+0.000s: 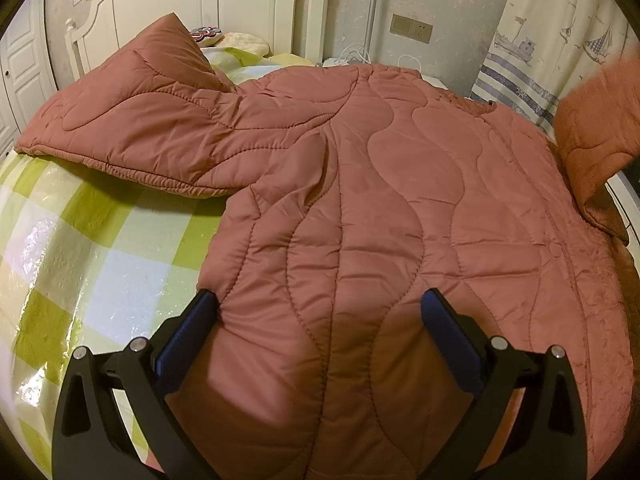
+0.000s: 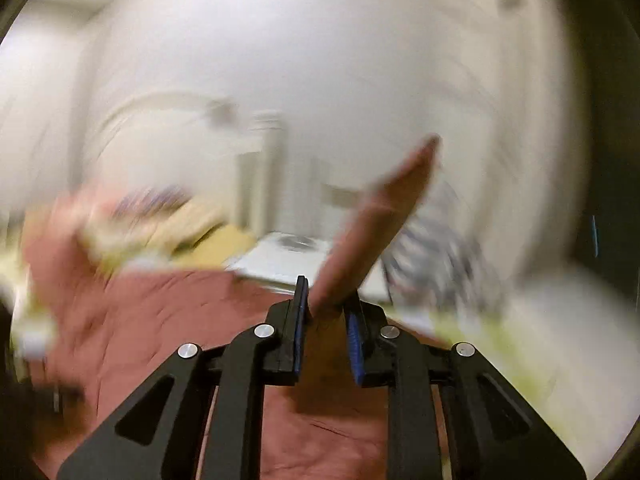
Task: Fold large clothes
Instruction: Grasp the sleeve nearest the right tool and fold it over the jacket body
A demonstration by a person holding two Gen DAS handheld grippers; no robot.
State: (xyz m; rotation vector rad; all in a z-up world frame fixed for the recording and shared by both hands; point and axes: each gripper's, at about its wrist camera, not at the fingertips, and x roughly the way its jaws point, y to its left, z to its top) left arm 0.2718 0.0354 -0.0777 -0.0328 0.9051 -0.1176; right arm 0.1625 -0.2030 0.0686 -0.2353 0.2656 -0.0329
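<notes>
A large rust-pink quilted jacket (image 1: 380,184) lies spread on the bed, one sleeve (image 1: 132,120) stretched out to the left. My left gripper (image 1: 320,304) is open, its fingers straddling the jacket's near hem without closing on it. My right gripper (image 2: 326,300) is shut on the jacket's other sleeve (image 2: 384,220) and holds it lifted in the air; that view is heavily motion-blurred. The raised sleeve also shows at the right edge of the left wrist view (image 1: 596,128).
The bed has a green, white and blue checked sheet (image 1: 80,248) under the jacket. A white headboard (image 1: 192,4) and pillows (image 1: 244,44) are at the far end. A white bedside surface (image 2: 296,256) and a curtain (image 1: 552,40) stand at the right.
</notes>
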